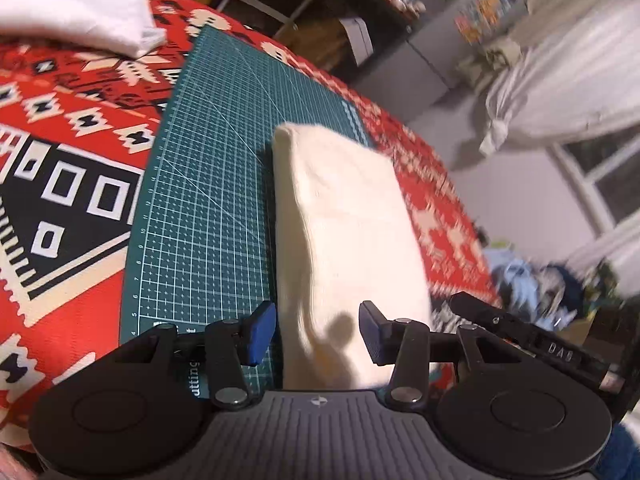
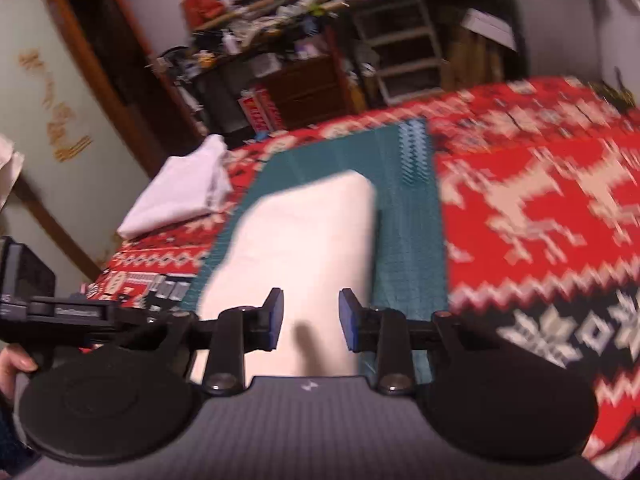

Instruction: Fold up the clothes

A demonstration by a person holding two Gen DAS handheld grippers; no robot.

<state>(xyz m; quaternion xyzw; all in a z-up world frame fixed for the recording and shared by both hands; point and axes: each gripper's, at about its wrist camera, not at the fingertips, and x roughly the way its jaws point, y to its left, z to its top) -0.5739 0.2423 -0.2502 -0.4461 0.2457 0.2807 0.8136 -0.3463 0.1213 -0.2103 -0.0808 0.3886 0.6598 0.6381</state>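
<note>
The folded cream cloth (image 1: 344,232) lies on the green cutting mat (image 1: 208,200), running from the left gripper (image 1: 318,334) away toward 12 o'clock. That gripper's jaws stand partly open with nothing pinched — the near end of the cloth lies below the gap, its left edge near the finger at 9 o'clock. The right gripper (image 2: 311,320) is partly open too, holding nothing, the cloth (image 2: 304,232) under and ahead of it. A white folded pile (image 2: 180,196) sits at 10 o'clock on the red patterned blanket (image 2: 540,208).

Cluttered shelves (image 2: 280,40), curtained window (image 1: 600,168).
</note>
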